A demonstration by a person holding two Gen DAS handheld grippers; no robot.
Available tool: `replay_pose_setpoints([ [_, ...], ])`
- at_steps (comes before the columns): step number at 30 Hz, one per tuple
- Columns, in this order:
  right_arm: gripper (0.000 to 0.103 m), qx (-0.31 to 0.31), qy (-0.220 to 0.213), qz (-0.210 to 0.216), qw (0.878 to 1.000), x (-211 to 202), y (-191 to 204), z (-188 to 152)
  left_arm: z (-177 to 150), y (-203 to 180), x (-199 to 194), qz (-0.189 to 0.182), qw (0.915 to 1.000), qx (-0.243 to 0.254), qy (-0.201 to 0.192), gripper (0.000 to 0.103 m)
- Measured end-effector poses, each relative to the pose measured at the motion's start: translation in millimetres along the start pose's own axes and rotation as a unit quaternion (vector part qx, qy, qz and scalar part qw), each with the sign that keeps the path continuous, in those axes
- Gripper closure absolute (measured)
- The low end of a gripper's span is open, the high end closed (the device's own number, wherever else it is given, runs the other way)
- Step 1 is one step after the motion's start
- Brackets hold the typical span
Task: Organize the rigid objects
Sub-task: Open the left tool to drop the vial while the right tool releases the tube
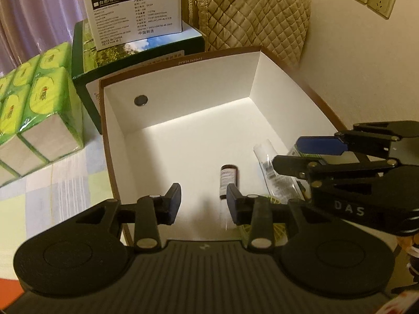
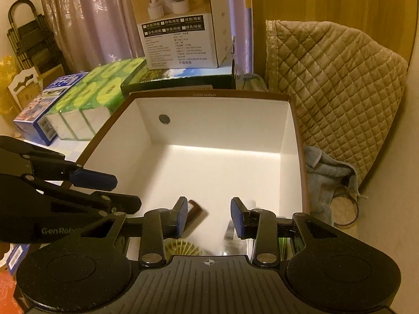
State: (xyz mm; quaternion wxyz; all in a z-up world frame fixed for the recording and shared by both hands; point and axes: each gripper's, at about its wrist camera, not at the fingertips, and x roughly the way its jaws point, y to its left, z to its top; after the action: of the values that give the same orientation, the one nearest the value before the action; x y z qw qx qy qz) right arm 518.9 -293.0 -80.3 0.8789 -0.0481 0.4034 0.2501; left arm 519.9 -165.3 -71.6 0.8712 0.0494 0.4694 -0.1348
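Both my claws hang over the near edge of the open white box, pointing down into it. My left claw is spread with nothing between its blue pads; the small brown bottle lies on the box floor just at 1 o'clock from the gap, clear of both pads. Further toward 2 o'clock, a clear packet lies beside the bottle, partly under my right claw, which reaches in from 3 o'clock.

From the right wrist, my right claw is spread too, gripping nothing. The bottle shows blurred just past its left pad, at about 10 o'clock. My left claw comes in from 9 o'clock. Green tissue packs sit on the table at 10 o'clock of the box.
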Motion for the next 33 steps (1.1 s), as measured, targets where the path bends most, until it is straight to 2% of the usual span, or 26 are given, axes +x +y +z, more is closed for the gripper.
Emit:
replay_pose_setpoints([
  [13,0.069,0.026,0.002,0.0,1.0,-33.3,2.0,-21.5,-17.6,-6.8,-22.7,-0.011,0.9999,-0.008,-0.002,0.065],
  [23,0.068,0.048,-0.013,-0.008,0.999,-57.5,7.3,-33.7,-31.0,-16.8,-53.9,-0.009,0.9997,-0.008,-0.021,0.06],
  [27,0.067,0.073,-0.019,-0.001,0.997,-69.4,6.4,-38.0,-36.4,-19.3,-66.5,-0.014,0.9994,-0.008,-0.03,0.059],
  [33,0.065,0.087,-0.026,-0.012,0.996,-87.9,16.5,-46.3,-46.4,-20.0,-85.4,-0.025,0.9988,-0.006,-0.041,0.059],
])
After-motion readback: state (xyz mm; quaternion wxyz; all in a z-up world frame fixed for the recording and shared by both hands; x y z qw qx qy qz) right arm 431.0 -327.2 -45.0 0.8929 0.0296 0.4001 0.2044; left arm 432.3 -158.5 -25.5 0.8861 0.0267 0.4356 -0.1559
